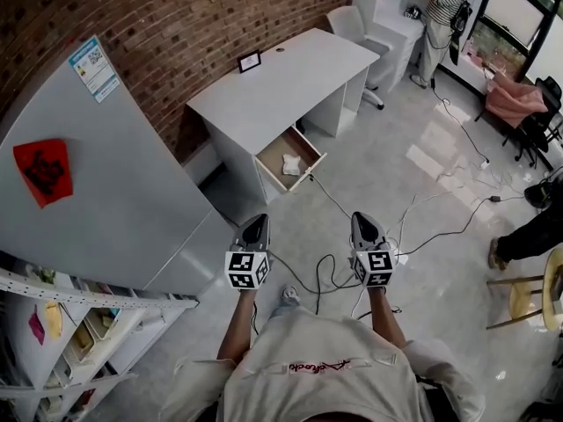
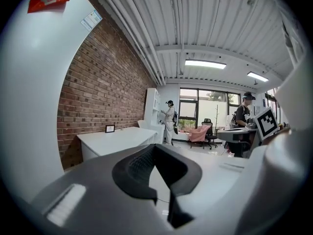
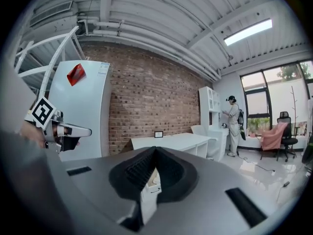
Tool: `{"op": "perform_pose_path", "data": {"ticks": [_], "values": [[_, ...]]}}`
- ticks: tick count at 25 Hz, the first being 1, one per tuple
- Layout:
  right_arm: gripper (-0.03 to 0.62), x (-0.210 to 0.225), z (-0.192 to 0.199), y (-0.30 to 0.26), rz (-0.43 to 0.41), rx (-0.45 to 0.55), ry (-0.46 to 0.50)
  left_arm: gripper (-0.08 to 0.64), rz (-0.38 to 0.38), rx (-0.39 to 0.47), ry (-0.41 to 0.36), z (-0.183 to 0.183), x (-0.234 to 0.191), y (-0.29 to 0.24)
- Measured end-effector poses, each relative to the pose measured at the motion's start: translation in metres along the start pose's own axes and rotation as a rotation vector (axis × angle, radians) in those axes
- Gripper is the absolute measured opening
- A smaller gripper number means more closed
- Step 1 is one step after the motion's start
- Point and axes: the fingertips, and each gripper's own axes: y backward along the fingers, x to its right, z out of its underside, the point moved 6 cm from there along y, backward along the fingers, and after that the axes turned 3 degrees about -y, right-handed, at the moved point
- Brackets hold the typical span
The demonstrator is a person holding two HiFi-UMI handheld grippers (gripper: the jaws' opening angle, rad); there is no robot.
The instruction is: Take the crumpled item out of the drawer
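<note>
One crumpled white item (image 1: 291,164) lies inside the open drawer (image 1: 303,177) of the white desk (image 1: 281,82) by the brick wall. Well apart from it, over the floor, are the left gripper (image 1: 257,227) and the right gripper (image 1: 365,224). Each has its jaws closed together and holds nothing.

Brick wall (image 1: 220,16), white desk (image 1: 281,82), glossy pale floor (image 1: 422,192), tall windows (image 2: 215,102) (ceiling strip lights (image 2: 205,63) on).
</note>
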Motion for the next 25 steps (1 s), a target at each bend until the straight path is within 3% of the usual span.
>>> {"op": "perform_pose_path", "data": {"ticks": [13, 25], "values": [[0.012, 0.014, -0.021, -0.113, 0.068, 0.026, 0.006, 0.009, 0.068, 0.014, -0.025, -0.023, -0.082, -0.099], [0.012, 0.019, -0.009, -0.119, 0.118, -0.004, -0.005, 0.009, 0.126, -0.026, -0.021, -0.009, -0.085, -0.121]]}}
